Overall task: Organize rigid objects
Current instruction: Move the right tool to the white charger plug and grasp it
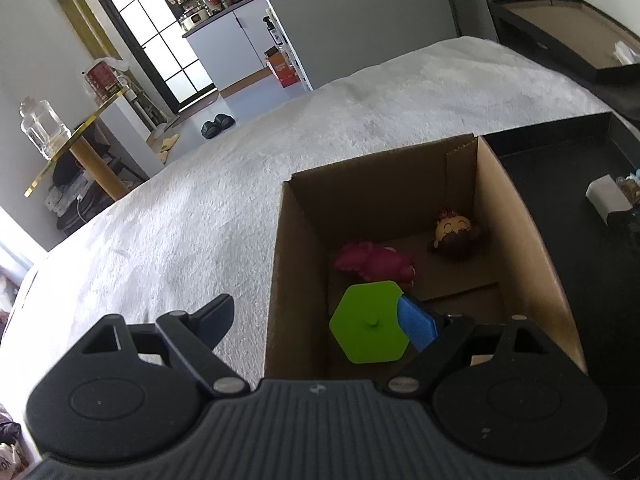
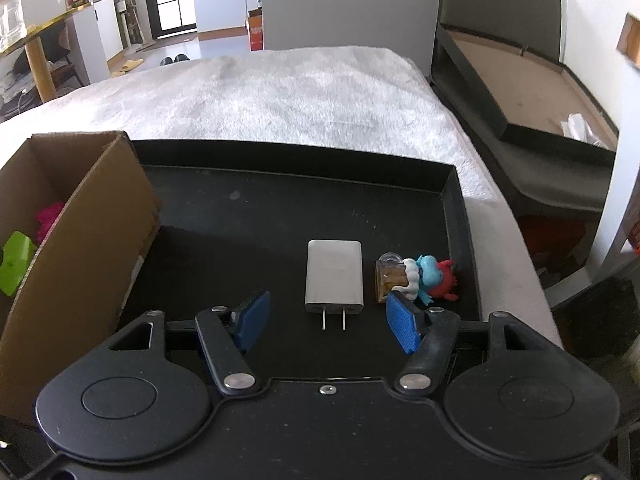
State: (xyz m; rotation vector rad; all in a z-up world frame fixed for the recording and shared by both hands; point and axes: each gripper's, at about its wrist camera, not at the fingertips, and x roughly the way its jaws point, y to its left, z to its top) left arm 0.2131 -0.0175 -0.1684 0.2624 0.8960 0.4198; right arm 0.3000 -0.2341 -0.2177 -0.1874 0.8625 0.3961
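Observation:
A cardboard box (image 1: 304, 240) stands on a white fluffy cover, with a green hexagonal piece (image 1: 370, 322), a magenta toy (image 1: 376, 262) and a small doll figure (image 1: 454, 234) inside. My left gripper (image 1: 316, 322) is open above the box's near left wall; its right finger (image 1: 416, 320) is over the green piece, not gripping it. In the right wrist view a black tray (image 2: 300, 216) holds a white charger plug (image 2: 334, 276), a small amber bottle (image 2: 390, 278) and a blue-and-red figurine (image 2: 434, 276). My right gripper (image 2: 328, 322) is open, just before the charger.
The box (image 2: 80, 216) stands against the tray's left side. The tray also shows in the left wrist view (image 1: 560, 200), right of the box. A black bed frame (image 2: 520, 92) lies to the right. A gold-edged side table (image 1: 76, 140) with a glass jar stands at far left.

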